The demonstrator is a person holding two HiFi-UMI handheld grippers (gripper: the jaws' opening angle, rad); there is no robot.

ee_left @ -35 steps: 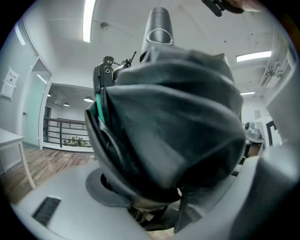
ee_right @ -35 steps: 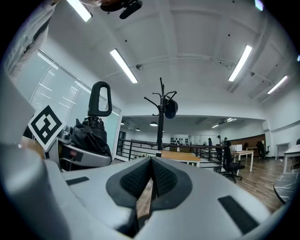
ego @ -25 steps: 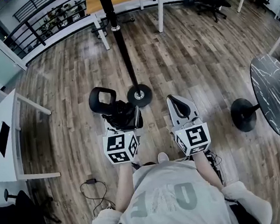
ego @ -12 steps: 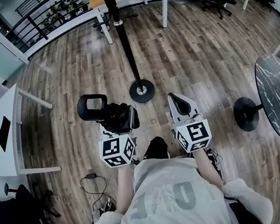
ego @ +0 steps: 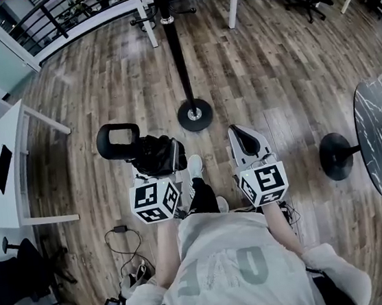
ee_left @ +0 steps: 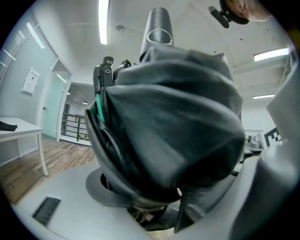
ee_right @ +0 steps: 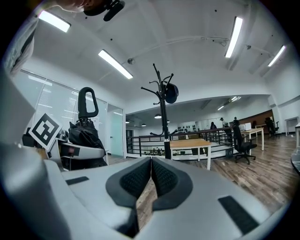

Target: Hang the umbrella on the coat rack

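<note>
While tight in the wide-spread left tool (ego: 161,164), folded umbrella (ee_left: 173,136); right tool (ee_right: 151,180) closed, empty

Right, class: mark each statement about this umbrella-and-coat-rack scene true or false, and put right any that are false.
1. The left gripper is shut on a folded black umbrella. True.
2. The umbrella already hangs on the coat rack. False: it is in the left gripper, well apart from the rack, which stands ahead of the person.
3. The right gripper has its jaws together with nothing between them. True.
4. The coat rack stands on a carpet. False: its round base rests on a wooden floor.
5. The umbrella's handle is a closed loop. True.
</note>
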